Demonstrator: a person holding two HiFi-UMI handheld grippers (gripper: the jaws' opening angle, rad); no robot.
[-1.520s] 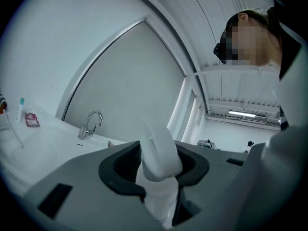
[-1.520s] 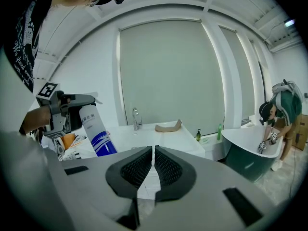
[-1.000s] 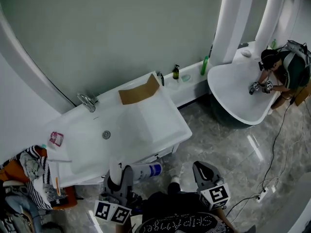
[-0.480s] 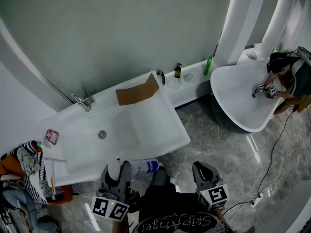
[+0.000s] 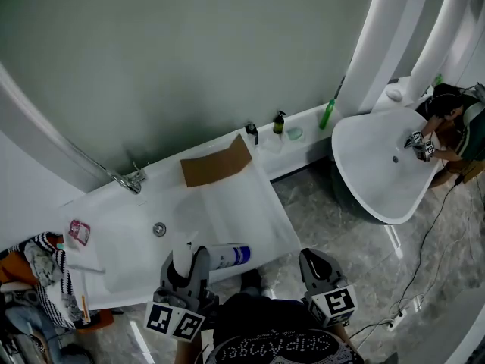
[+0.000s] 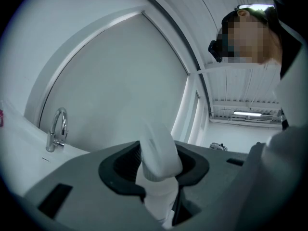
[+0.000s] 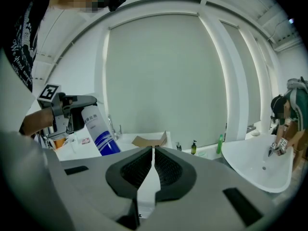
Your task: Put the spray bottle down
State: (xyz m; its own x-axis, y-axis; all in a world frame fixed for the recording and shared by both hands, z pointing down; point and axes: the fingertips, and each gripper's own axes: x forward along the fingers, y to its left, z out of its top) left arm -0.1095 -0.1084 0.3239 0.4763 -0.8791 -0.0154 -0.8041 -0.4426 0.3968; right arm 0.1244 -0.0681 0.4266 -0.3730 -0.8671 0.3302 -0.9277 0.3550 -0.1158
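The spray bottle (image 5: 227,256) is white with a blue label and lies level over the near rim of the white bathtub (image 5: 269,203). My left gripper (image 5: 187,258) is shut on its neck end. In the left gripper view the white spray head (image 6: 159,146) sticks up between the dark pads of that gripper (image 6: 156,163). My right gripper (image 5: 314,261) hangs to the right over the floor, shut and empty. From the right gripper view, its jaws (image 7: 153,153) meet, and the held bottle (image 7: 99,131) shows at the left.
A brown cardboard piece (image 5: 216,161) lies across the tub's far end, and a faucet (image 5: 129,179) stands at the far left rim. A dark pump bottle (image 5: 280,122) and a green bottle (image 5: 327,114) stand on the ledge. Another person (image 5: 455,123) works at a second tub (image 5: 379,173).
Both grippers have moved forward toward the tub. The bottle's blue end now lies over the tub's rim instead of short of it. The grip on the bottle is unchanged.
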